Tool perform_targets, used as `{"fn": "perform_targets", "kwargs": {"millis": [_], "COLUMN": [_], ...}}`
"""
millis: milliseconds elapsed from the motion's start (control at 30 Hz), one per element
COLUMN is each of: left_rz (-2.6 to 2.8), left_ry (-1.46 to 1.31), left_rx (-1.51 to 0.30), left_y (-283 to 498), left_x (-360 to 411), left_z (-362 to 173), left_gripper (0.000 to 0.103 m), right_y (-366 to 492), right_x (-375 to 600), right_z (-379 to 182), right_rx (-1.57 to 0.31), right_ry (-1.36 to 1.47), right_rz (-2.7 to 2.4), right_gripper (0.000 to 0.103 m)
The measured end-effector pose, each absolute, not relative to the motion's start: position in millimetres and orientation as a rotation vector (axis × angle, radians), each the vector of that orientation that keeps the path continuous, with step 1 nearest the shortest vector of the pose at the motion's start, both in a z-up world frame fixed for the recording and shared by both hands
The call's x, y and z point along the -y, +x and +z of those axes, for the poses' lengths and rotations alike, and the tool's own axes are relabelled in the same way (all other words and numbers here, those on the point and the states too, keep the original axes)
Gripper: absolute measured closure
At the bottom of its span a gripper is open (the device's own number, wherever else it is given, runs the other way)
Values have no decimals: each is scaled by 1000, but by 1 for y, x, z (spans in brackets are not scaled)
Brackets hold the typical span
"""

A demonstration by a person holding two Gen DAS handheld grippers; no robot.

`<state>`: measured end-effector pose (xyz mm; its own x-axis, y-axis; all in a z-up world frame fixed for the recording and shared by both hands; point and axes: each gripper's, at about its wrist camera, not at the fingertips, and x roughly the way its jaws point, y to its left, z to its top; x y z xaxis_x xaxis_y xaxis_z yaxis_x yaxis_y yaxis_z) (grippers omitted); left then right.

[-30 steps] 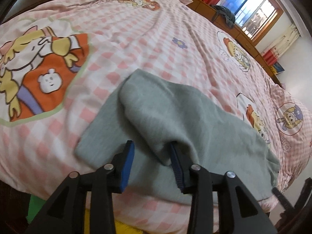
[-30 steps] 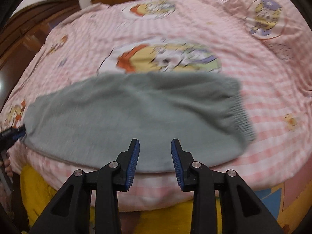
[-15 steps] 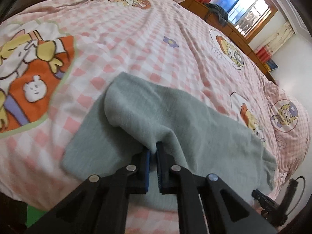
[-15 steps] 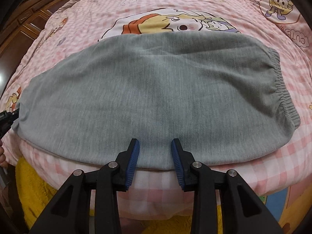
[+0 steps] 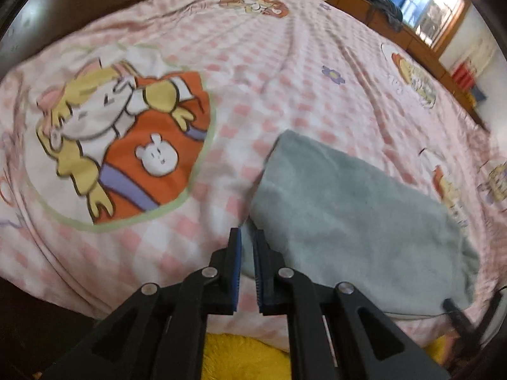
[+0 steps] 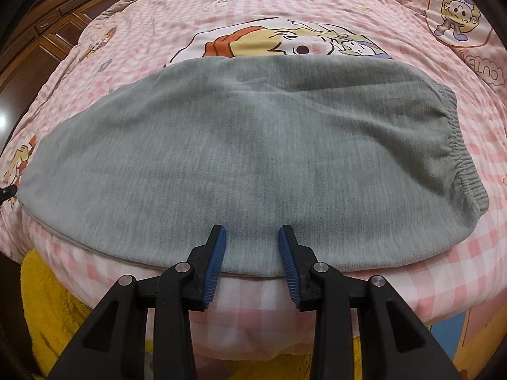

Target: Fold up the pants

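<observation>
Grey pants (image 6: 253,145) lie flat across the near side of the bed, their elastic waistband (image 6: 459,155) on the right in the right wrist view. My left gripper (image 5: 247,231) is shut on the near corner of the leg end of the pants (image 5: 348,215), with cloth pinched between the blue pads. My right gripper (image 6: 252,231) hovers open over the long near edge, its fingertips a hand's width apart and gripping nothing. The left gripper's tip (image 6: 6,193) shows at the far left edge.
A pink checked bed cover (image 5: 285,63) with cartoon prints spreads under everything. A yellow fluffy cloth (image 6: 41,285) hangs below the bed's near edge. Dark wooden cabinets (image 6: 38,41) stand left, and a wooden ledge and window (image 5: 434,9) are beyond the bed.
My left gripper shut on the folded-over leg end and drew it along; the flap now lies flat. The right gripper dropped closer to the pants, then held still.
</observation>
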<state>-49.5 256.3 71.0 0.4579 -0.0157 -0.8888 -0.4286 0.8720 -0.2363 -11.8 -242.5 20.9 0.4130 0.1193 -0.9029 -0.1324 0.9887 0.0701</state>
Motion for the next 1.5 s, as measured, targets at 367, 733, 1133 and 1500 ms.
{"fn": "perform_targets", "kwargs": {"millis": [367, 733, 1133, 1500], "left_rz": [103, 54, 114, 144], "left_ry": [-583, -523, -525, -675], "left_rx": [-1003, -984, -1027, -902], "left_y": [-73, -64, -72, -60], "left_x": [-239, -202, -207, -226], "left_z": [81, 67, 55, 42], "left_gripper": [84, 82, 80, 71], "right_y": [-13, -13, -14, -14], "right_x": [239, 241, 240, 240], "right_z": [22, 22, 22, 22], "right_rx": [-1124, -1116, -1111, -1110], "right_ry": [-26, -24, -24, -26], "right_rz": [142, 147, 147, 149], "right_gripper": [67, 67, 67, 67]}}
